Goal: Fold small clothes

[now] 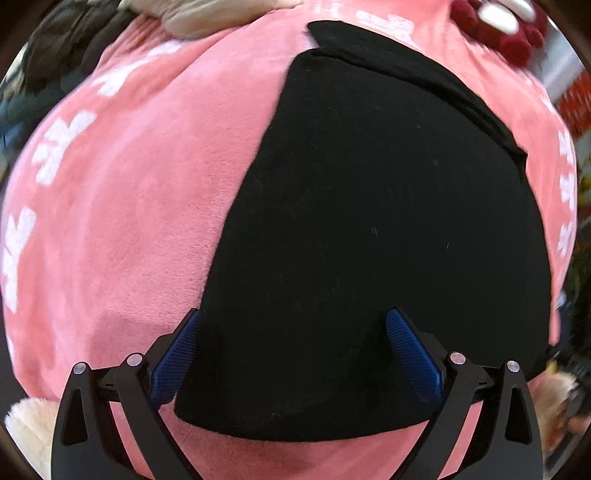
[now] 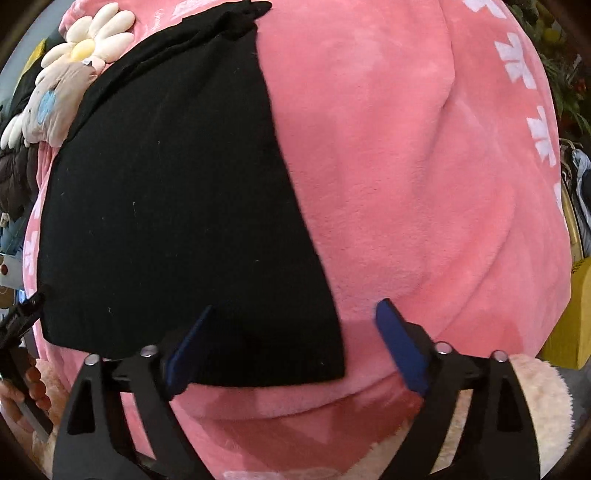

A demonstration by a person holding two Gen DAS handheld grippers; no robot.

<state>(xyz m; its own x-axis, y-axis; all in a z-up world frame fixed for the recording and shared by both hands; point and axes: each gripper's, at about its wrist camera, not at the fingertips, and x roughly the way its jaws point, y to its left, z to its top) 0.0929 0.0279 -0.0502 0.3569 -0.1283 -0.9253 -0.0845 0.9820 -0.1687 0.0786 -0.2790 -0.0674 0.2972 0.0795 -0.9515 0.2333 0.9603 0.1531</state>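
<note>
A black garment (image 1: pixel 369 229) lies flat on a pink plush blanket (image 1: pixel 129 221), with a folded strip along its far edge. My left gripper (image 1: pixel 291 325) is open, its blue pads over the garment's near left corner, with nothing between them. In the right wrist view the same garment (image 2: pixel 166 203) fills the left half. My right gripper (image 2: pixel 295 317) is open over the garment's near right corner, its left pad (image 2: pixel 188 347) above the cloth and its right pad (image 2: pixel 399 343) above the pink blanket (image 2: pixel 406 184).
A beige plush piece (image 1: pixel 207 14) and a red plush shape (image 1: pixel 502 26) lie at the blanket's far edge. A daisy-shaped plush (image 2: pixel 88 40) sits far left in the right wrist view. The left gripper's handle and a hand (image 2: pixel 22 369) show at the left. A yellow object (image 2: pixel 576 314) stands at the right.
</note>
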